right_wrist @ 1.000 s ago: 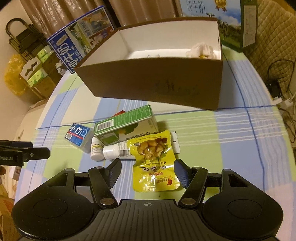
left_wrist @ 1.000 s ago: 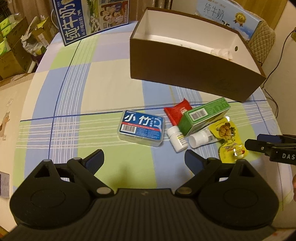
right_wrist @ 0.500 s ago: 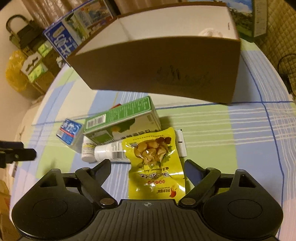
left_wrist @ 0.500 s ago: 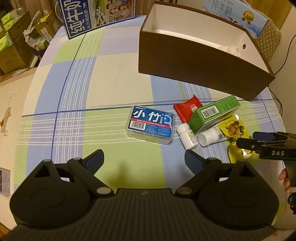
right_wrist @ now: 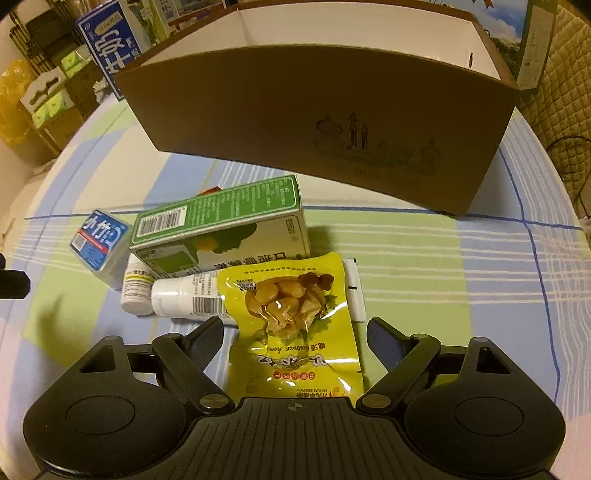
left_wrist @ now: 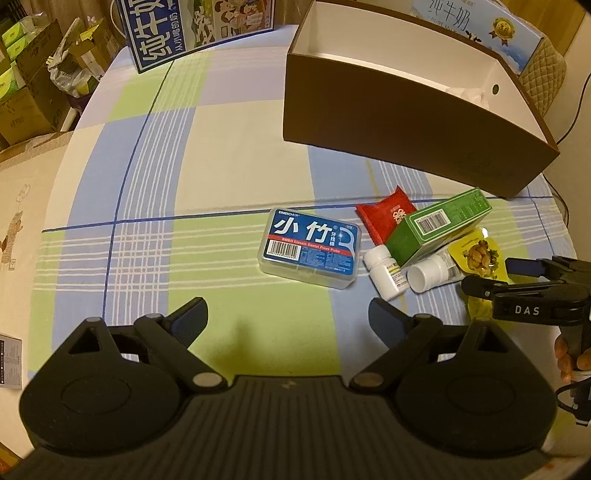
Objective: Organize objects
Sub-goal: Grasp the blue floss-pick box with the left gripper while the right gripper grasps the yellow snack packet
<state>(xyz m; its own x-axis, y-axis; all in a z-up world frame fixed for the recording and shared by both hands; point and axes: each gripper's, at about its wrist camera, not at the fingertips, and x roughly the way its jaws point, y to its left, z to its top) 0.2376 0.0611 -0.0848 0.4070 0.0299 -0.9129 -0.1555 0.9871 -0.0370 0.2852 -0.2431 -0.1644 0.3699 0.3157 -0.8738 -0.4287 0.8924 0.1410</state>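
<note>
A yellow snack pouch (right_wrist: 295, 325) lies flat on the checked tablecloth, between the open fingers of my right gripper (right_wrist: 295, 332), which is low over it. Beside it lie a white tube (right_wrist: 188, 299), a small white bottle (right_wrist: 135, 291), a green carton (right_wrist: 221, 229), a blue floss box (left_wrist: 310, 247) and a red packet (left_wrist: 388, 216). A brown cardboard box (left_wrist: 406, 122) with a white inside stands behind them. My left gripper (left_wrist: 286, 314) is open and empty, short of the floss box. The right gripper also shows in the left wrist view (left_wrist: 491, 277).
Two blue milk cartons stand at the table's far edge (left_wrist: 199, 29) (left_wrist: 480, 26). Something white (left_wrist: 469, 94) lies inside the brown box. Cardboard boxes and bags (left_wrist: 33, 85) are stacked on the floor to the left. A quilted chair (right_wrist: 557, 85) is at the right.
My right gripper has moved forward and down, so the yellow pouch now lies between its fingers. My left gripper has drifted left, so the items sit further right in its view.
</note>
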